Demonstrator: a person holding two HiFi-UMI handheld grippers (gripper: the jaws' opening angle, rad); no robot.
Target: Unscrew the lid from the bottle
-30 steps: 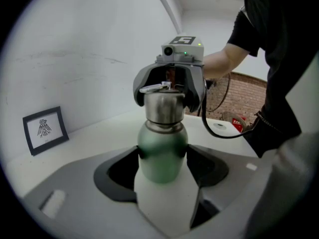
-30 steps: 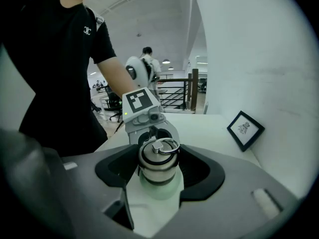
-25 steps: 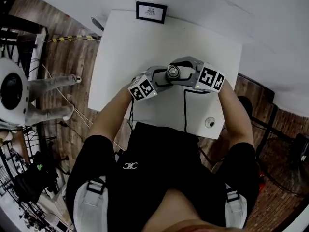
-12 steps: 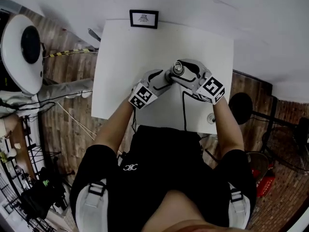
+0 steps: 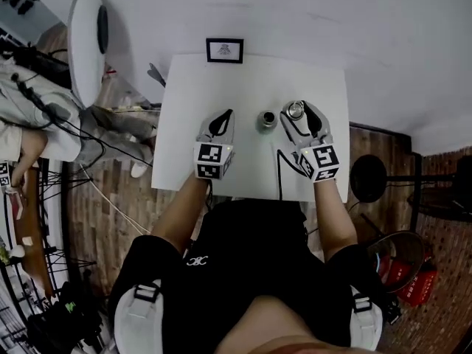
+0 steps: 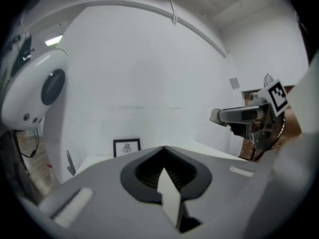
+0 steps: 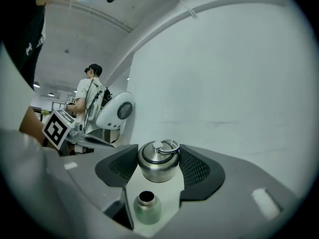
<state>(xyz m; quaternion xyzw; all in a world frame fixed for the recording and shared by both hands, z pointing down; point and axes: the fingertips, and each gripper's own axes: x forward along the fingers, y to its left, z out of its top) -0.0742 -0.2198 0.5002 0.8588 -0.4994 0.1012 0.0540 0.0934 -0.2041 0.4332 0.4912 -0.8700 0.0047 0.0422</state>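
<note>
Much of the bottle [image 7: 146,209] is hidden. In the right gripper view its base is cut off by the gripper's own body. In the head view only its dark open mouth and shoulder show from above. Its thread is too small to make out. It stands upright and uncapped near the middle of the white bench [image 5: 181,94], a pale matte body narrowing to a short neck.

The lid [image 7: 158,167] is off the bottle and sits between the ribbed pads of the right hand-held gripper [image 7: 158,152], whose jaws stand wide and press on its two sides. It is a rounded cap of polished steel with a dark band near its top and a wire ring lying on its crown. In the head view it is just beside the bottle, at the bottle's 3 o'clock, and does not touch it.

The left hand-held gripper [image 6: 163,151] is at the bottle's 9 o'clock, apart from it. Its jaws meet tip to tip with nothing between them. The bottle is out of frame in the left gripper view. Both of the person's hands are hidden by the gripper bodies, so only the forearms show.

A framed picture [image 5: 224,50] stands at the bench's 12 o'clock edge, its print too small to read. A dark cable [image 5: 279,169] lies on the bench, running from the right hand-held gripper toward 6 o'clock.
</note>
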